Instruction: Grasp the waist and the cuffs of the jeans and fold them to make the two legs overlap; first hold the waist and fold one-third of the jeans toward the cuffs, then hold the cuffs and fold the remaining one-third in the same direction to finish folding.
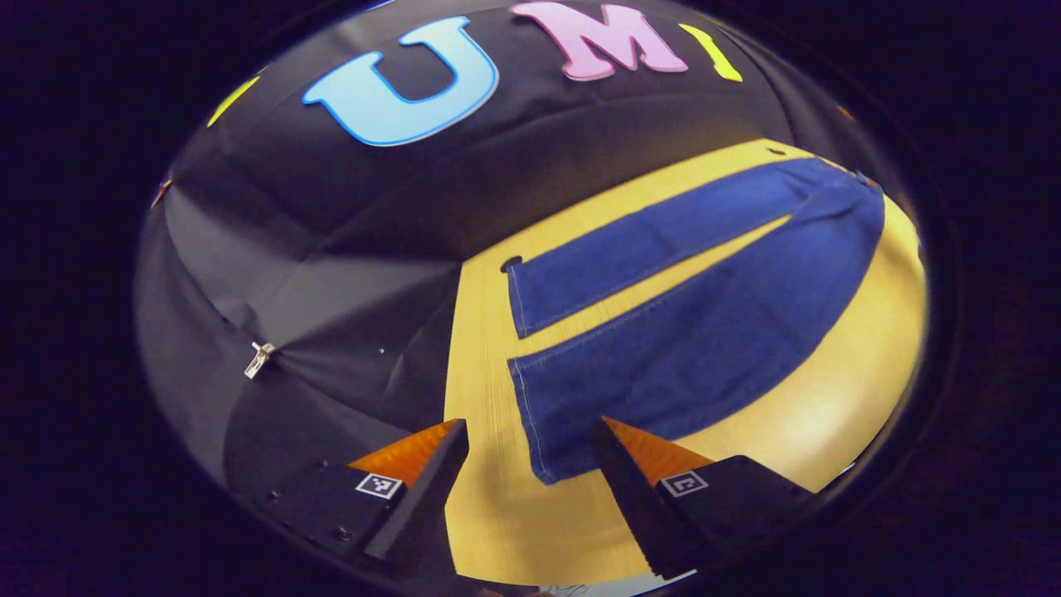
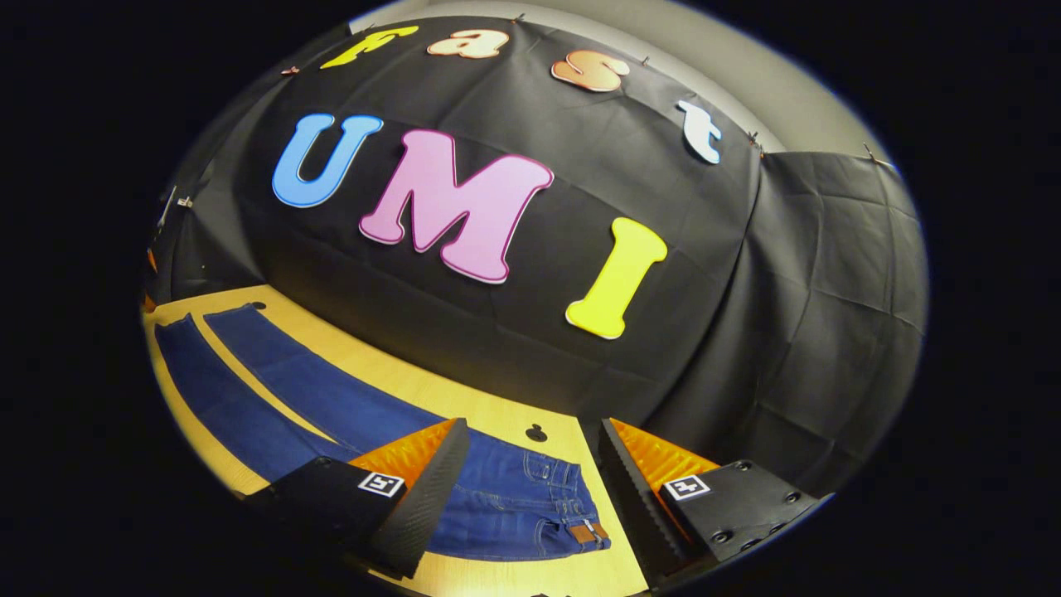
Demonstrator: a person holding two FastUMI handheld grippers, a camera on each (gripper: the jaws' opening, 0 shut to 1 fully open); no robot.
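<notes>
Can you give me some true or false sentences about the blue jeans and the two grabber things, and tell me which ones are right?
1. The blue denim jeans lie spread flat on the yellow wooden table. True.
2. The two legs already overlap. False: a strip of table shows between them.
3. The left gripper is clamped on a cuff. False: its black fingers stand apart, above the near cuff.
4. The right gripper is open, near the waist of the jeans. True.
5. The jeans are red. False: they are blue.
</notes>
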